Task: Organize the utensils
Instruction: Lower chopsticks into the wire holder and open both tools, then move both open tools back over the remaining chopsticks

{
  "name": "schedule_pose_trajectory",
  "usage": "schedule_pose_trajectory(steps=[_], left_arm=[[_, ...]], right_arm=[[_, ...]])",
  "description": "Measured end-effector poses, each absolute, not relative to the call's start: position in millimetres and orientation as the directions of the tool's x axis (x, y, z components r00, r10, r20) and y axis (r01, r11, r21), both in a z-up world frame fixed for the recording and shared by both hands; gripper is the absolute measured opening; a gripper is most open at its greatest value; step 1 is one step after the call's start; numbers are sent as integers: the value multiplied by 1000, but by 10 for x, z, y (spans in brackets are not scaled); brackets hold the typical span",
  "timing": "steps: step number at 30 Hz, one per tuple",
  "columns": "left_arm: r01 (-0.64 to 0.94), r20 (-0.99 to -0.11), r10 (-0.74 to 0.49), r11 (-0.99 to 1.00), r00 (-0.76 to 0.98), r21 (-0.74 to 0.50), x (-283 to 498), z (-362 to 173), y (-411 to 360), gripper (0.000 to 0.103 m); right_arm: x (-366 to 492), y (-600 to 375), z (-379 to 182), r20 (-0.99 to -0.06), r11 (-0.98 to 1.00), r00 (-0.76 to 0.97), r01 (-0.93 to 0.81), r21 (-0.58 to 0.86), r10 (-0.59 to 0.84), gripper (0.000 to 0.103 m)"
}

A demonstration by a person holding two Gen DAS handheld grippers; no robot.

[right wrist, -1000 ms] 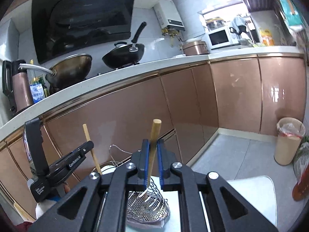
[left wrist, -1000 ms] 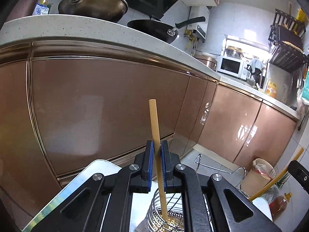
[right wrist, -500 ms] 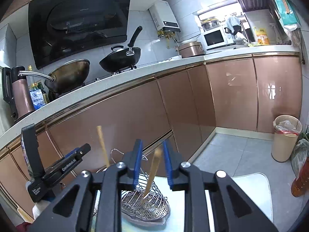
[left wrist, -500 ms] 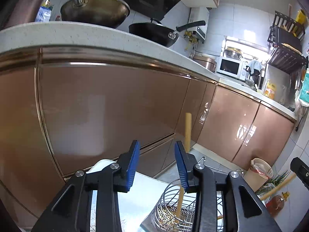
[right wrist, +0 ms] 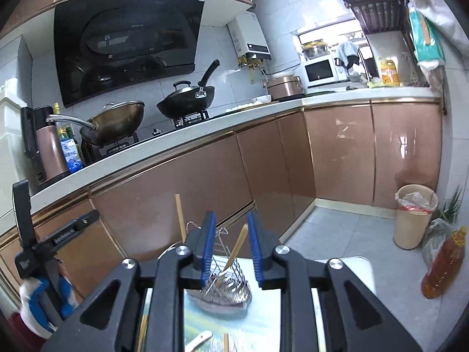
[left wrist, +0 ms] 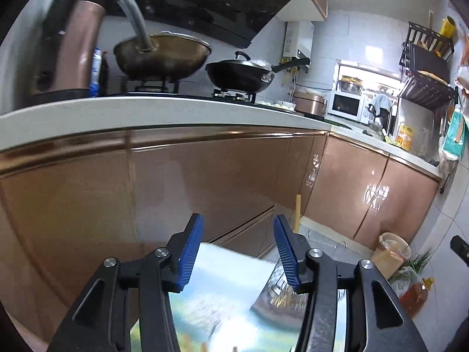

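Note:
A wire utensil holder (right wrist: 222, 289) stands on the table's picture mat (right wrist: 263, 319). Two wooden handles stick up from it: one (right wrist: 238, 245) leans right, the other (right wrist: 179, 217) is upright. My right gripper (right wrist: 231, 249) is open, back from and above the holder, with the leaning handle showing beyond the gap and untouched. My left gripper (left wrist: 238, 252) has nothing between its jaws, which are opening. The upright handle (left wrist: 298, 214) pokes out behind its right finger, and the holder (left wrist: 278, 287) is a blur below.
A white spoon (right wrist: 199, 339) and loose chopsticks (right wrist: 225, 343) lie on the mat's near end. Copper cabinet fronts (right wrist: 181, 193) run behind the table under a counter with two woks. A bin (right wrist: 414, 217) and an oil bottle (right wrist: 442, 267) stand on the floor at right.
Both grippers let go of their wooden handles, which now rest in the holder. Both then pulled back and rose, and the left jaws spread wider.

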State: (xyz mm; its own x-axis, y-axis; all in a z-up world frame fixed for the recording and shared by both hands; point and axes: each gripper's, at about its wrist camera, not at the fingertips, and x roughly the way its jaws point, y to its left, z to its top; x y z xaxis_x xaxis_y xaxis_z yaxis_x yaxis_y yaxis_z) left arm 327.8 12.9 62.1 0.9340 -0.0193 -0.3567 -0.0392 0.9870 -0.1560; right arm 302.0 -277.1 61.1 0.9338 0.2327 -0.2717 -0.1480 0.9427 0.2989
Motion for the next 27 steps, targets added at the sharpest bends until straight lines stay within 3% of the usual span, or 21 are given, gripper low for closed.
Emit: schedule_pose_trajectory(steps=[12,22,27], left_arm=[[-55,-546,-33,988,837,-144,2440,774,669,54],[-56,-647,-46,989,761,-137,2150,514,818,54],[-39,-701,-82,987,708,-156,2185,281,811,48]], right_arm=[[2177,-2675,1084,-403,963,882,-173,207,245,22],[1830,-2634,1002,-495,969,833,-189,162,245,22],[1821,-2608,888,-521,967,815,-203,151,253,22]])
